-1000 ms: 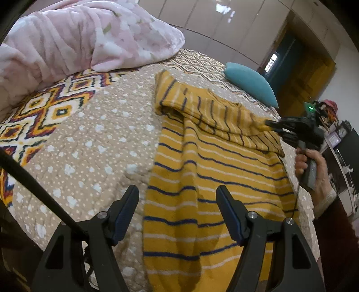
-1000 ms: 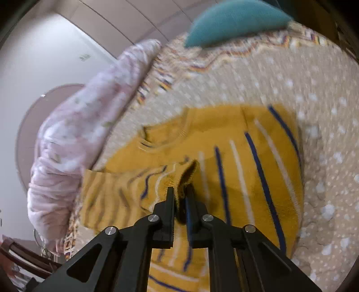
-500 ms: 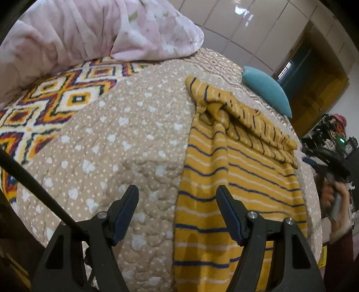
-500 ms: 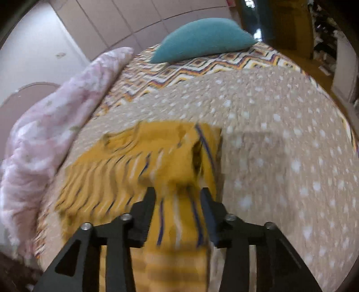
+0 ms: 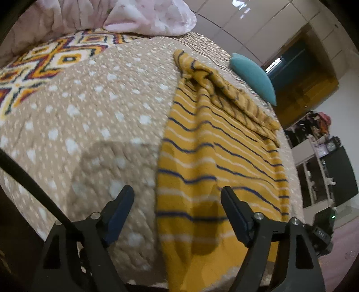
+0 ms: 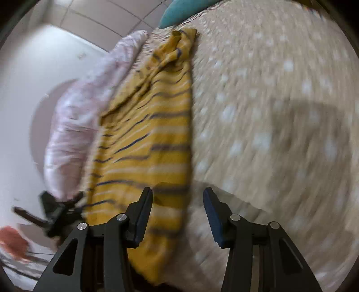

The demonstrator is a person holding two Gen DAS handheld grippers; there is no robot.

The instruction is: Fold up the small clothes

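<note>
1. A bed (image 5: 89, 116) fills both views, covered in a quilted tan bedspread (image 6: 269, 112) with white dots, its stitching puffy and rounded.
2. Toward the far end the spread turns to a bold diamond pattern (image 5: 44, 63) in orange, navy and white.
3. A pink floral blanket (image 5: 152, 15) sits bunched and soft at the head; a smooth teal pillow (image 5: 253, 76) lies beyond the clothing.
4. Glossy pale wardrobe panels (image 5: 246, 22) line the wall, with a dark doorway (image 5: 298, 78) beside them.
5. The mustard knit sweater (image 5: 213, 157), striped navy and white, lies flat along the bed, one sleeve (image 5: 235, 96) folded across its top and the hem hanging over the near edge.
6. The left gripper (image 5: 177, 202) hangs over that hem; its jaws have just been widening and are well apart, touching nothing.
7. The right gripper (image 6: 178, 202) stands parted after letting go; it is blurred, and nothing is pinched.
</note>
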